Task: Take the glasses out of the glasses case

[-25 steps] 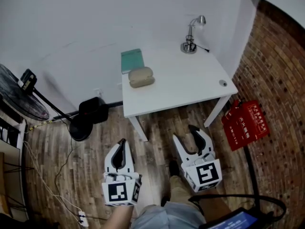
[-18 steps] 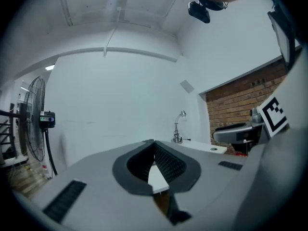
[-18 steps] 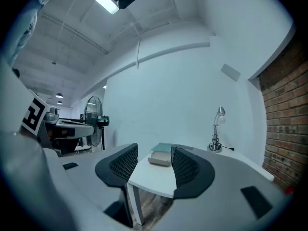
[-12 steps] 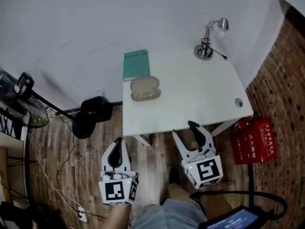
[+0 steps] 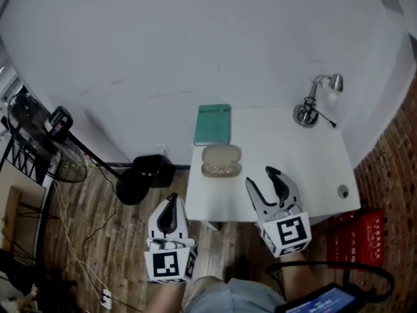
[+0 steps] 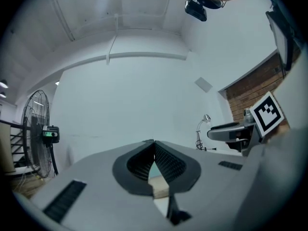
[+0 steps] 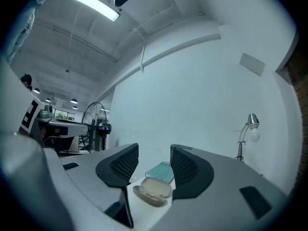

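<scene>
Right gripper view, unlike the left, shows whole glasses case (image 7: 152, 190).

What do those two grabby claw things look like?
Both the left gripper and right gripper are white plastic claws with two curved jaws lined with black ribbed pads. Each carries a white cube printed with black square markers.

A teal book (image 5: 213, 124) lies at the back of the white surface (image 5: 287, 145), a silver lamp (image 5: 311, 106) in its far right corner. On the floor, a fan (image 5: 58, 124) stands left and a red crate (image 5: 363, 235) right.
</scene>
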Available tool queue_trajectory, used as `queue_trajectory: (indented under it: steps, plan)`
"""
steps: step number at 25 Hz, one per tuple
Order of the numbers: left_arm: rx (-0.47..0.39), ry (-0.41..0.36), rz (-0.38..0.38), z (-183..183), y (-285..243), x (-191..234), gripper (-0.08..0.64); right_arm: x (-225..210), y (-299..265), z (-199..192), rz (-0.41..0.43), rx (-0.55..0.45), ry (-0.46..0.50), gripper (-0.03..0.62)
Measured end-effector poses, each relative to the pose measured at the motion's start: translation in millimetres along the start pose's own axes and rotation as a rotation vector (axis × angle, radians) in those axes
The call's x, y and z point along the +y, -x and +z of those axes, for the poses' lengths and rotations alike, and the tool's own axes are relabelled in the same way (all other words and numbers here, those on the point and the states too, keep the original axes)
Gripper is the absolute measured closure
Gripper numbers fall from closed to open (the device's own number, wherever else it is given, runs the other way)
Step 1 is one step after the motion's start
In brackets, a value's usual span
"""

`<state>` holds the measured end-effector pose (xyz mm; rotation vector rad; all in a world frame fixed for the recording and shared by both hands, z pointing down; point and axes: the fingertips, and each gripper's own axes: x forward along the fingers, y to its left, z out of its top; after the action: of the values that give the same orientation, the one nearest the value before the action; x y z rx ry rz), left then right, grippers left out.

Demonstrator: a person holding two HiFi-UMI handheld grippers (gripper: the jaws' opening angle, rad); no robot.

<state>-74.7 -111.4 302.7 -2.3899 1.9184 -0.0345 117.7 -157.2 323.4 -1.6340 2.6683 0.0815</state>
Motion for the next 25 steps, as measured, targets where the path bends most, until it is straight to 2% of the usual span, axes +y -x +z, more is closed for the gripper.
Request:
queue_trajectory:
  steps: [4,10,25]
  plan:
    - [-0.027,-0.007,0.022,7.9,-11.2,10.9,0.554,-4.2,-22.2,10.4,0.032,-0.018,0.027,0.370]
    - [-0.008,-0.002,0.050,-1.1,-30.9,27.4,0.554,-5.1,-50.9,3.7,0.068,0.013,0.033,0.370]
    - [0.051,0.077,0.037,-44.2,-132.9,69.6,0.554,-12.1,-146.4,-55.7,0.155,0.163,0.096,0.408]
